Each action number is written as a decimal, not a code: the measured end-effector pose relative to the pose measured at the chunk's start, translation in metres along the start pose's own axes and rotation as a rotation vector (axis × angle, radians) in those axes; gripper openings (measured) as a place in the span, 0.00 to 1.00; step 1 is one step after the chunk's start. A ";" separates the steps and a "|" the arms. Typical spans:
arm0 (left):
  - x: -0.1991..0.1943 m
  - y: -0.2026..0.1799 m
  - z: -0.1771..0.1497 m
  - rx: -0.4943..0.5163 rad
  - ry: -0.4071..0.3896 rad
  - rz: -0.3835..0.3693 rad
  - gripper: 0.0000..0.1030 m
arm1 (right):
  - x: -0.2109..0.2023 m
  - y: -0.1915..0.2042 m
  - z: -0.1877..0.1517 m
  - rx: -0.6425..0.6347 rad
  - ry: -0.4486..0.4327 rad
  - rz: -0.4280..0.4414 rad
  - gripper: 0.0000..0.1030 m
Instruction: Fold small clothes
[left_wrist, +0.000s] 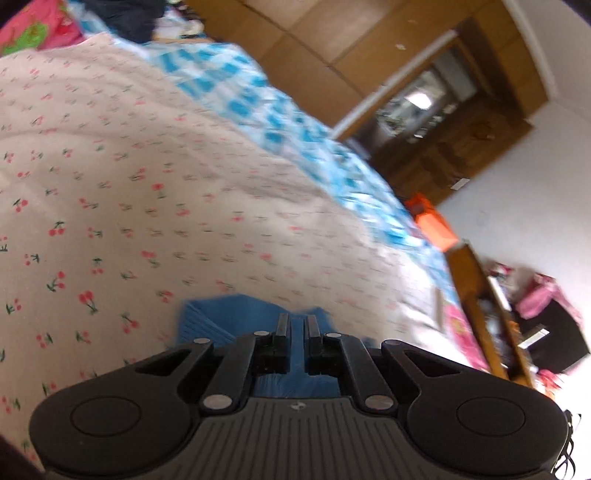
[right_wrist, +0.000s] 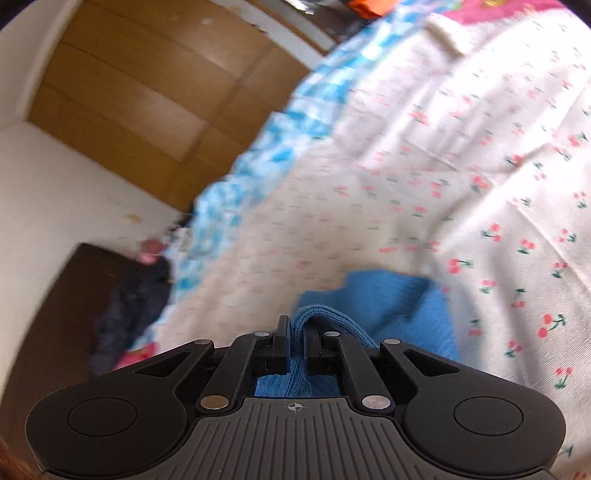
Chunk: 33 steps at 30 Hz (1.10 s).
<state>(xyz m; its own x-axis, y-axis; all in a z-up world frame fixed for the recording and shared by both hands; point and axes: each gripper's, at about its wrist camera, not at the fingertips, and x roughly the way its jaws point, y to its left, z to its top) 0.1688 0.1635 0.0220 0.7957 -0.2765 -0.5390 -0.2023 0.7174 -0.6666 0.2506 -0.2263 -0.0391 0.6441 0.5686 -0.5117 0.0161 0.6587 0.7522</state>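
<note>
A small blue knitted garment (left_wrist: 210, 321) hangs below my left gripper (left_wrist: 297, 326), whose jaws are nearly closed with blue fabric between them. In the right wrist view the same blue garment (right_wrist: 399, 306) is pinched by my right gripper (right_wrist: 297, 328); a ribbed edge bunches up between the fingers. Both grippers hold it above a white bedspread with red cherries (left_wrist: 147, 184), which also shows in the right wrist view (right_wrist: 443, 166). Both views are motion-blurred.
A blue-and-white checked blanket (left_wrist: 258, 99) lies along the bed's far edge. Wooden wardrobes (right_wrist: 129, 92) stand behind. An orange object (left_wrist: 432, 225), a wooden bed frame (left_wrist: 480, 295) and dark clothes on a brown surface (right_wrist: 129, 306) lie beside the bed.
</note>
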 end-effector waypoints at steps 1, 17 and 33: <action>0.009 0.006 -0.001 -0.012 0.004 0.025 0.12 | 0.005 -0.008 -0.005 0.003 0.015 -0.013 0.08; -0.020 -0.002 -0.035 0.179 -0.001 0.136 0.41 | -0.018 -0.001 -0.011 -0.079 -0.102 -0.013 0.16; 0.018 -0.024 -0.038 0.373 0.191 0.233 0.42 | -0.028 -0.013 -0.043 -0.124 -0.130 0.001 0.35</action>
<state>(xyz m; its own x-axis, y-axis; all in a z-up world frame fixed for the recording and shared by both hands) 0.1661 0.1173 0.0087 0.6272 -0.1680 -0.7605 -0.1165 0.9452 -0.3049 0.1993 -0.2294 -0.0523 0.7377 0.5062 -0.4467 -0.0738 0.7182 0.6919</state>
